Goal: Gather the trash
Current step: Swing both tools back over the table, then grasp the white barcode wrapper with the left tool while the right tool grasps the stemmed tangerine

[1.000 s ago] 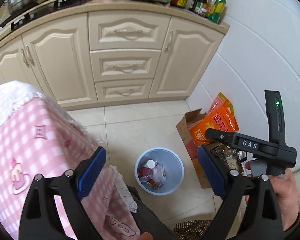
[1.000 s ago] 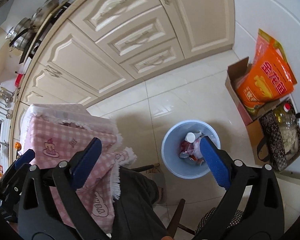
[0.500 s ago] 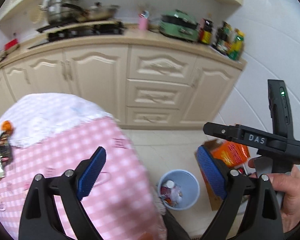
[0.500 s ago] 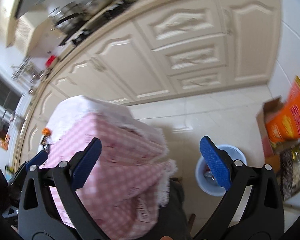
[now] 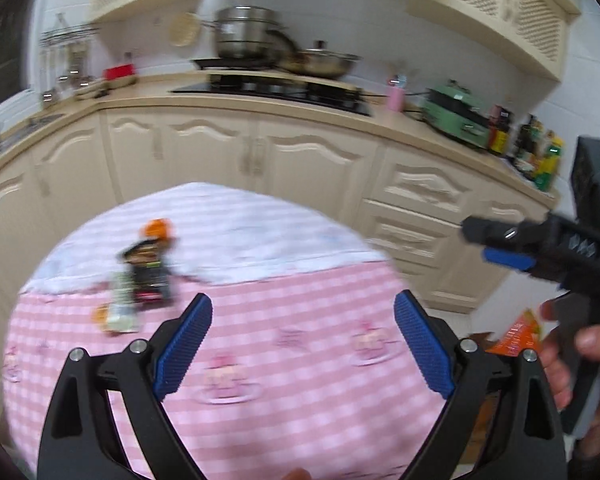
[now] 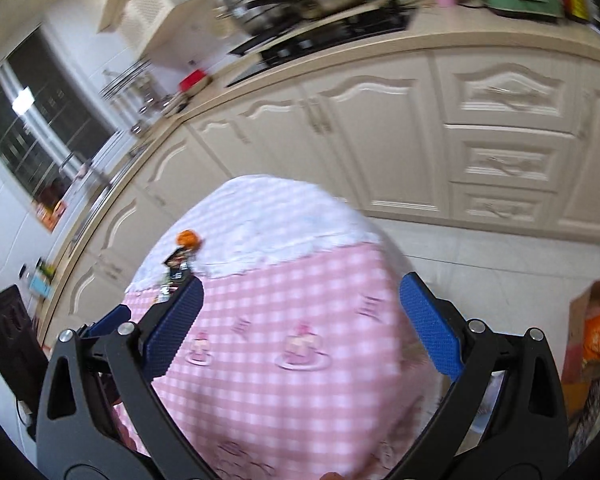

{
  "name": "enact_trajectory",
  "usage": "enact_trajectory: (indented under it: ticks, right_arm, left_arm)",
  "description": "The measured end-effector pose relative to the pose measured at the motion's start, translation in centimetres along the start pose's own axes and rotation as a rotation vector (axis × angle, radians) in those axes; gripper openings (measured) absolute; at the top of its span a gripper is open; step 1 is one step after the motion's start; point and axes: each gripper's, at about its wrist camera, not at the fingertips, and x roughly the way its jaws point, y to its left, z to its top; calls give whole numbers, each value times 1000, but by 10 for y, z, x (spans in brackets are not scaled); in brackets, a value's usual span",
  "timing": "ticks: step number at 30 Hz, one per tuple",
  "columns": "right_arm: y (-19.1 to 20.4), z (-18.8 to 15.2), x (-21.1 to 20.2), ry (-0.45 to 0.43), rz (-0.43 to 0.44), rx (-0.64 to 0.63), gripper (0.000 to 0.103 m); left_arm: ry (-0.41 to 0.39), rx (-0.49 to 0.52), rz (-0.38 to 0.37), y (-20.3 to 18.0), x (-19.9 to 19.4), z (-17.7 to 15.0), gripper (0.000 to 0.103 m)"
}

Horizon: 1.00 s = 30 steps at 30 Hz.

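Swinging up and away from the floor, both wrist cameras now face a small table draped in a pink checked tablecloth [image 5: 300,320], where a second ago they looked down at a pale blue bin half full of rubbish. That bin has dropped out of both views. This suggests one drop is done and the person is turning back for the next piece.

The left gripper [image 5: 302,346] hovers over the near side of the table, its blue-padded jaws spread wide and holding nothing. The right gripper [image 6: 300,326] is likewise spread and empty; in the left view it shows at the far right, gripped by a hand [image 5: 580,360].

The remaining trash lies in a small cluster on the far left part of the cloth, near the white border: a dark crumpled wrapper [image 5: 148,276], an orange peel or small fruit [image 5: 158,229] just beyond it, and a pale packet [image 5: 120,312] nearer. All are blurred by motion. In the right view the same cluster sits just beyond that gripper's left jaw.

Behind stand cream kitchen cabinets [image 5: 260,160] and steel pots [image 5: 244,36] on a hob.
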Motion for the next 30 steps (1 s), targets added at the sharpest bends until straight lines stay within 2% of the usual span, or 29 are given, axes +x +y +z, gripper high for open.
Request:
enact_trajectory:
  ticks: [6,10,14,21,22,24,26,30]
  right_arm:
    - [48,-2,45,70,52,-83,96]
    - [74,-7,76,120,78,-133,96]
    - [92,-10,104,156,84,-173,96]
    - [123,-3,158,209,88,-257,96]
    - [131,0,171,218,84,-282,96]
    - [141,5,192,235,78,-314,89]
    - [148,9,217,272,82,-324,83]
    - [160,11,263,335,90,-333,70]
  left_arm:
    - [18,-68,153,83,6,-14,90]
    - [64,-95,201,130,26,-20,90]
    - [115,-46,236,151,56,-20,90]
    - [177,63,229,165,102,-14,89]
    - [185,70,222,165,107,-13,81]
    - [214,66,170,168,117,-11,70]
    - [236,52,139,173,122,-10,52]
    - [237,21,104,180,124,-8,46]
